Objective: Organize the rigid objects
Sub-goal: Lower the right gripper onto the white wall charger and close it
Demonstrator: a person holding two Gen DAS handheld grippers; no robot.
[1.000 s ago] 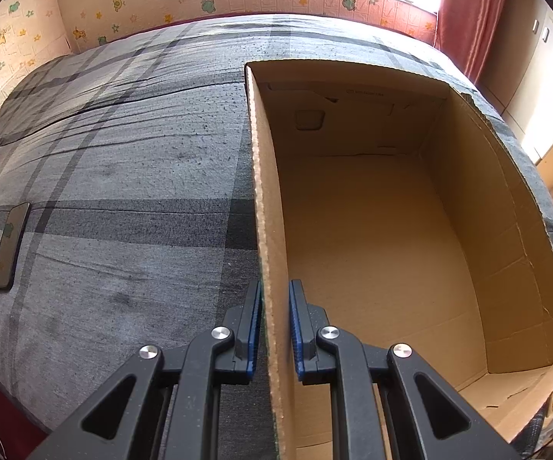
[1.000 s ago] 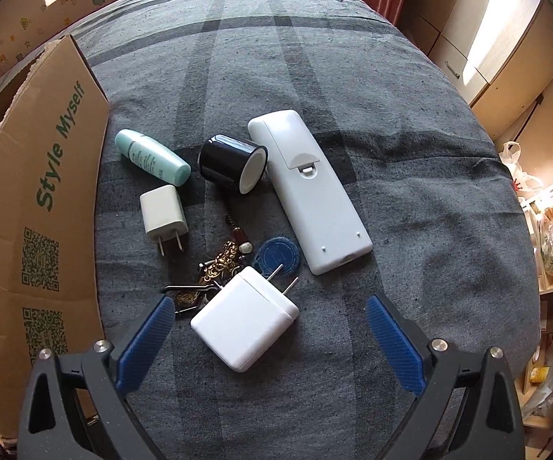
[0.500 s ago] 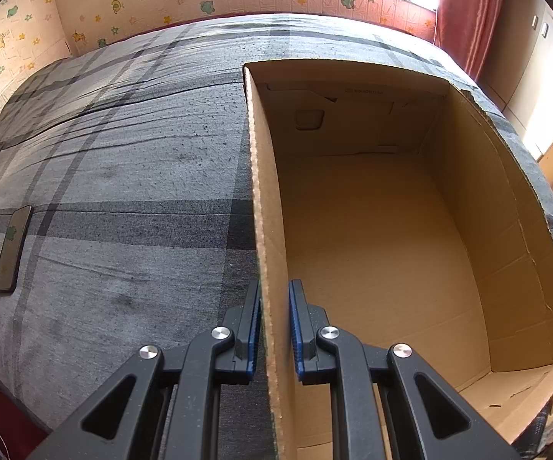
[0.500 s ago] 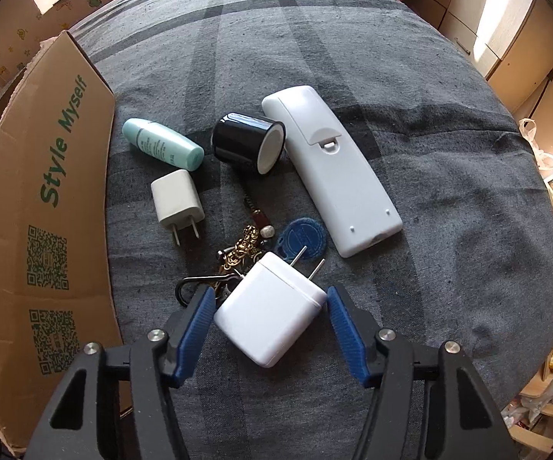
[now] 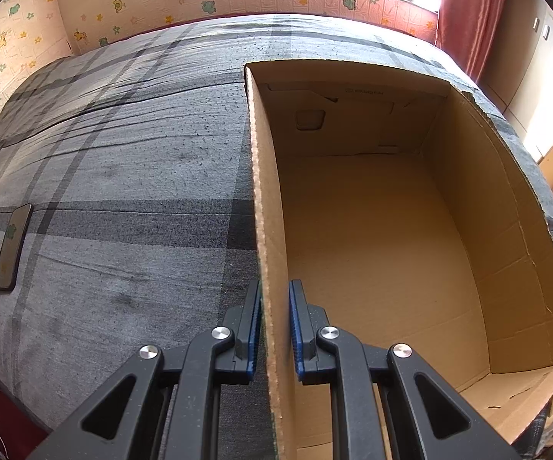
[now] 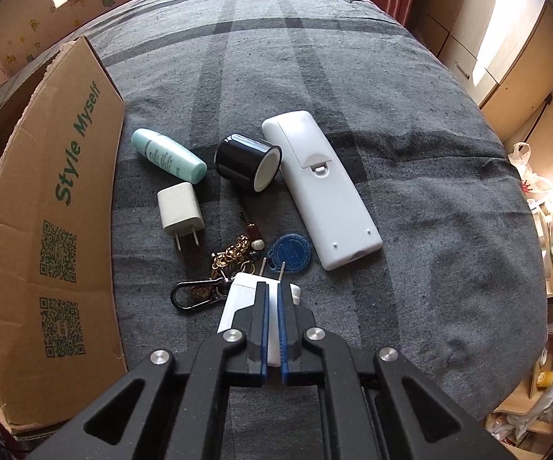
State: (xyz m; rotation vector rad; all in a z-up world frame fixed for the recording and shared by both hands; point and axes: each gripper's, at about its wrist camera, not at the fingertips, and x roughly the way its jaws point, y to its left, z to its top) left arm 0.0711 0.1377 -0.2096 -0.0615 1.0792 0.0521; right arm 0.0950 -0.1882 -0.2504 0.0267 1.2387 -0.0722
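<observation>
The right gripper (image 6: pixel 272 295) has just been closing and now clamps the large white charger (image 6: pixel 238 299) between its blue pads, the block standing on edge against the grey plaid bedcover (image 6: pixel 410 153); its two metal prongs point toward 12 o'clock, slightly tipped to 1, so its long axis runs from the tool's base up the picture. Just at 10 o'clock from the pads lies a keyring (image 6: pixel 215 280) with a black carabiner and gold chain, and at 1 o'clock a blue round tag (image 6: pixel 292 253) touches the prong tips. Farther out at 11 o'clock the small white charger (image 6: pixel 180 211) lies flat, prongs aimed at 6 o'clock. Beyond it the mint bottle (image 6: pixel 169 155) lies on its side, long axis from 10 to 4 o'clock. The black cylinder (image 6: pixel 244 161) lies tipped at 12 o'clock, white end facing 4, beside the white remote (image 6: pixel 318 188), back side up, whose length runs from 11 to 5 o'clock. At 9 o'clock stands the outer wall of the cardboard box (image 6: pixel 58 237), printed "Style Myself". The left gripper (image 5: pixel 274 299) is closed on that box's (image 5: pixel 269 230) near wall, one pad outside and one inside; the box's interior shows only bare cardboard. At 9 o'clock, well apart, a dark phone (image 5: pixel 12 247) lies flat on the bedcover (image 5: pixel 123 153).
</observation>
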